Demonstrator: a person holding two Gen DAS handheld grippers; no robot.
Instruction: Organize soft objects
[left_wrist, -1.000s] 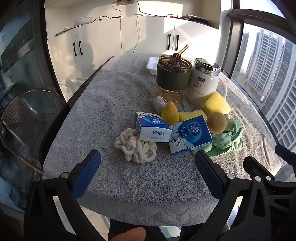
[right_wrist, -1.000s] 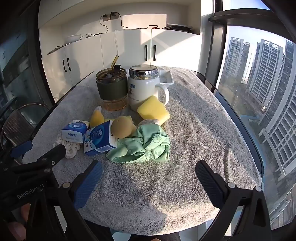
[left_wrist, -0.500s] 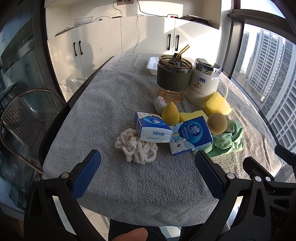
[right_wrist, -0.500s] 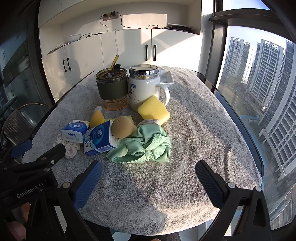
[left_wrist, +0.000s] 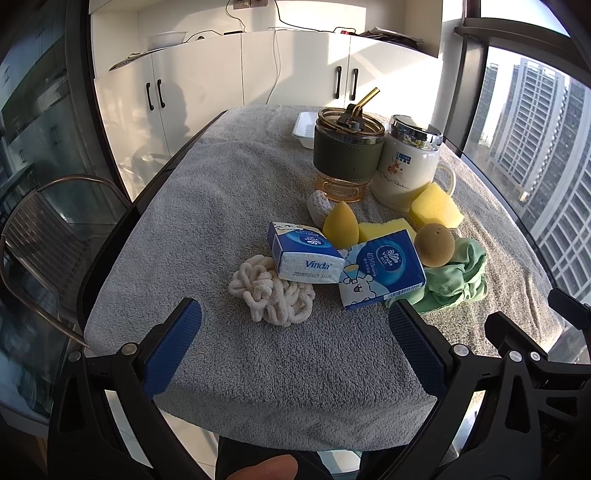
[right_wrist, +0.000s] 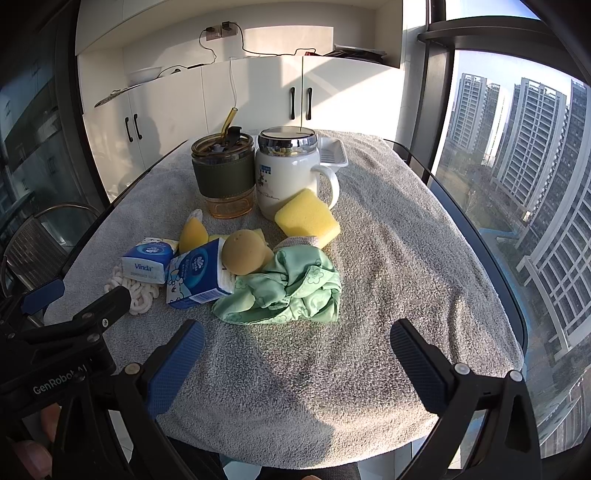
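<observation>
Both the left gripper (left_wrist: 295, 325) and right gripper (right_wrist: 297, 345) hang wide open and empty at the table's near edge, probably sizing up the heaped tissue packs (left_wrist: 304, 256), sponges (right_wrist: 306, 218) and green cloth (right_wrist: 286, 291), untouched mid-table.

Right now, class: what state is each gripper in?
Left gripper: open, holding nothing, above the table's near edge.
Right gripper: open, holding nothing.

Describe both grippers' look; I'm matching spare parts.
Both alike: the left gripper and right gripper have black angular plastic frames with silver screws, and jaws faced with blue textured pads. White "GenRobot" lettering marks the left gripper's body in the right wrist view. No cables or sleeves visible.
</observation>
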